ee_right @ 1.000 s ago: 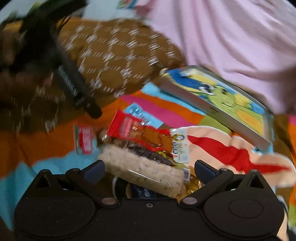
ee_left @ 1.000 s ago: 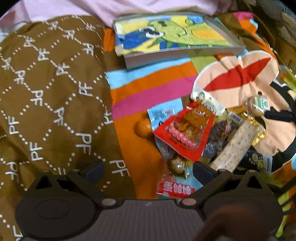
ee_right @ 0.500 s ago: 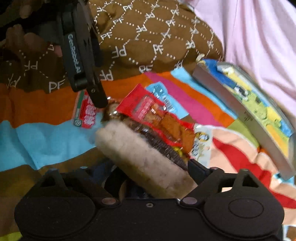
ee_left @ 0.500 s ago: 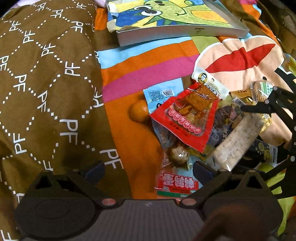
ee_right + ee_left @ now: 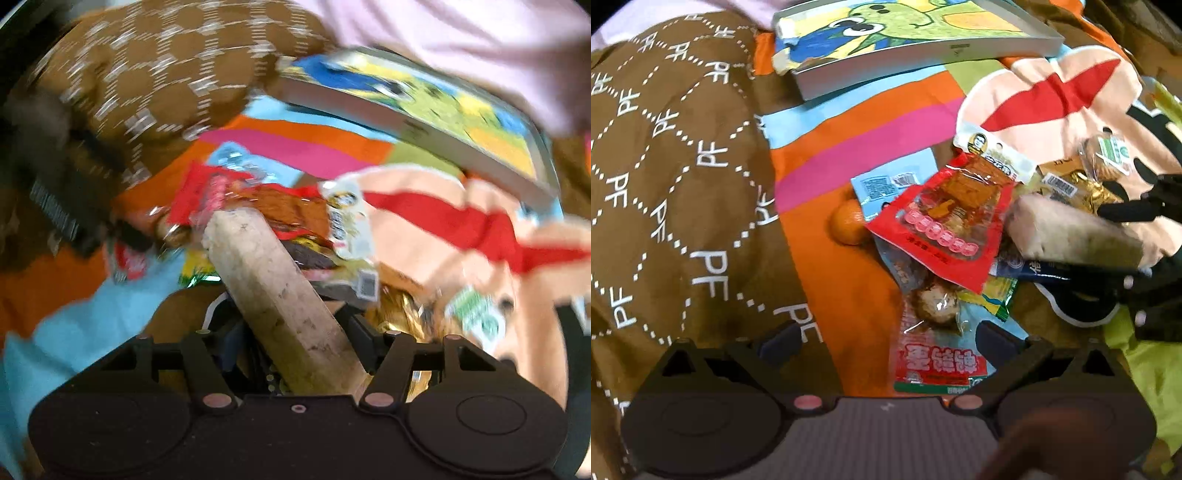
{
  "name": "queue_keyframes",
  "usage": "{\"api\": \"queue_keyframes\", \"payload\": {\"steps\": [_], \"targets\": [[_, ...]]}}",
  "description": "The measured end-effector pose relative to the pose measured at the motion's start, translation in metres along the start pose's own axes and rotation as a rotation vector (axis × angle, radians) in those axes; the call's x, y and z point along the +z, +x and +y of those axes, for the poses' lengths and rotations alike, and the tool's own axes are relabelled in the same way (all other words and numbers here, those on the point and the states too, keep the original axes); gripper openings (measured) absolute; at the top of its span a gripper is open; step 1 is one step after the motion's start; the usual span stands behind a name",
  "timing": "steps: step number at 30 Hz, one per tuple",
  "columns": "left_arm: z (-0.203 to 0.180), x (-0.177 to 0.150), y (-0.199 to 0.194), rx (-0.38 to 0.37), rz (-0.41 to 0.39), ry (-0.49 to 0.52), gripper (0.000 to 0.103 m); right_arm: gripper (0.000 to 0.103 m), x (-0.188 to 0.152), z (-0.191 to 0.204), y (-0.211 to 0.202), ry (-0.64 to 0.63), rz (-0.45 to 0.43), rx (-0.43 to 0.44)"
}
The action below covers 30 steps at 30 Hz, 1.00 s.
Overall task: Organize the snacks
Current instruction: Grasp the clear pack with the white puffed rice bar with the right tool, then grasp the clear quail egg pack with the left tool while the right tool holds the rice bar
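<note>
1. Two grippers in play: right gripper (image 5: 291, 354) clenched on one pale rice bar (image 5: 273, 295), seen too in the left view (image 5: 1071, 232), lifted at a slant over the snack pile; left gripper (image 5: 886, 339) released, fingers spread wide, nothing between them, hovering low over the near edge of the pile.
2. One red packet (image 5: 945, 218) on top of the pile, just left of the rice bar, overlapping one pale blue packet (image 5: 890, 184).
3. One small orange (image 5: 847, 223) on the orange stripe, touching the blue packet's lower left edge.
4. One clear pouch with red lettering (image 5: 934, 354) nearest the left gripper, a round brown snack inside.
5. One white-topped packet (image 5: 993, 155) tucked behind the red one.
6. Gold-wrapped sweets (image 5: 1089, 188), count unclear, beside one small clear-wrapped biscuit with a green label (image 5: 1108, 155).
7. One flat box with a cartoon lid (image 5: 908, 33) well beyond the pile.
8. One striped blanket (image 5: 849, 122) beneath everything; one brown patterned quilt (image 5: 672, 177) to the left.
</note>
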<state>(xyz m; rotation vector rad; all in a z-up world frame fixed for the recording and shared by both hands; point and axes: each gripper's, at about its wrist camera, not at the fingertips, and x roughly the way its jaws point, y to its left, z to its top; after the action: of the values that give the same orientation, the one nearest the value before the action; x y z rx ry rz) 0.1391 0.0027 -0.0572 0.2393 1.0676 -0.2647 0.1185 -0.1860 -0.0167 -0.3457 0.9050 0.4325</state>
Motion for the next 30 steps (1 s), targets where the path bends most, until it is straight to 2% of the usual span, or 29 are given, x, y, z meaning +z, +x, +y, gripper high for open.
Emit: {"api": "queue_keyframes", "payload": {"steps": [4,10,17,27,30], "targets": [[-0.012,-0.002,0.002,0.035,-0.046,0.061,0.100,0.061,0.001,-0.005,0.005,0.057,-0.017,0.000],[-0.032,-0.009,0.004,0.039,-0.093,0.149,0.100,0.060,0.001,-0.006,0.006,0.071,-0.029,0.008],[-0.032,-0.006,0.011,0.041,-0.126,0.139,0.101,0.065,0.002,-0.005,0.009,0.079,-0.039,0.013],[-0.040,-0.011,0.013,0.095,-0.185,0.213,0.102,0.067,0.004,-0.006,0.010,0.093,-0.051,0.024],[-0.044,-0.014,0.007,0.117,-0.208,0.243,0.093,0.066,0.003,-0.005,0.011,0.086,-0.050,0.022]]}}
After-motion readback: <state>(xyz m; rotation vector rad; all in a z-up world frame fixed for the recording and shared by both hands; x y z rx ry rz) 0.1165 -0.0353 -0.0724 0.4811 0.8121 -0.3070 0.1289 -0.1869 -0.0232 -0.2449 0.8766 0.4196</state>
